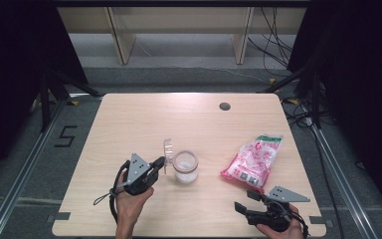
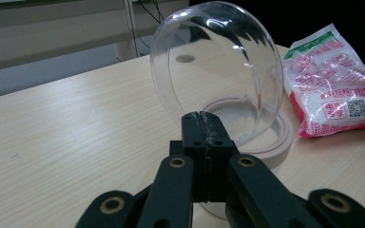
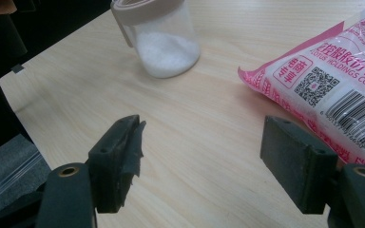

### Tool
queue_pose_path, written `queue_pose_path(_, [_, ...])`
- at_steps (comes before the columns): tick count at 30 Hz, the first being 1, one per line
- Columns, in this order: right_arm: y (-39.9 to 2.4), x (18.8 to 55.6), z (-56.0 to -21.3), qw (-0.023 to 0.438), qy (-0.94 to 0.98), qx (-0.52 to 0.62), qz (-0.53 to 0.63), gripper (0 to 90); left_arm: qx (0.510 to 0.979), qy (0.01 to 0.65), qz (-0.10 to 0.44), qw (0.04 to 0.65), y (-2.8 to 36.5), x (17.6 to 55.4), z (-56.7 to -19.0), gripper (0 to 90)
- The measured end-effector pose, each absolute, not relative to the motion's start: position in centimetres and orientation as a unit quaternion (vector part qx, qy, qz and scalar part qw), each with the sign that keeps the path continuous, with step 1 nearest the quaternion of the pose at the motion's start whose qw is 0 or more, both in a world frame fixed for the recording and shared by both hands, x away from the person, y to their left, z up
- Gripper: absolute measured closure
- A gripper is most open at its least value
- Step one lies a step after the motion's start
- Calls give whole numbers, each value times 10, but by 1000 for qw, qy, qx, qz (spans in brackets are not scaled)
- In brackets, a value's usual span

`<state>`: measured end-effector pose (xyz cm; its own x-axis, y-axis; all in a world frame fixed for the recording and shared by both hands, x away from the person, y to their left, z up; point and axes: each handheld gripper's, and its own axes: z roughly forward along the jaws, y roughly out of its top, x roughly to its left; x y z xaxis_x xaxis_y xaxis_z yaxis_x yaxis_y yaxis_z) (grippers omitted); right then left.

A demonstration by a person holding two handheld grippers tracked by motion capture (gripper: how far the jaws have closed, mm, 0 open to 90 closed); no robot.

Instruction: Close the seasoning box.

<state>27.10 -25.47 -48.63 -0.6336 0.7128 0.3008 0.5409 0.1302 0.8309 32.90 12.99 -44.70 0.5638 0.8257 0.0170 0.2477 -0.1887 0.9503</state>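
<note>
Pale wood table (image 1: pixel 144 119) stands on grey floor. The left claw (image 1: pixel 158 164) is clenched on the clear lid (image 1: pixel 168 152), upright beside its jar (image 1: pixel 185 168); the right claw (image 1: pixel 246 200) gapes empty near the pink bag (image 1: pixel 252 162).

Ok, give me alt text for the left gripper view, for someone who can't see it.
The left black tongs, shut, pinch the edge of a clear domed plastic lid flipped open, upright above a jar's beige ring. A pink and white printed plastic bag lies to the right on the pale wooden table.
</note>
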Motion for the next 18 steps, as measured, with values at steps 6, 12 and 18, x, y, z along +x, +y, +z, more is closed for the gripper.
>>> queue_pose_path(6, [-255,271,-486,79,747,419,510,309,718,371,281,517,127,328,-445,893])
queue_pose_path(12, [-254,271,-487,80,746,420,511,309,720,364,279,520,121,327,-443,892])
queue_pose_path(18, [-256,272,-486,76,752,418,504,309,722,361,262,529,115,329,-445,884])
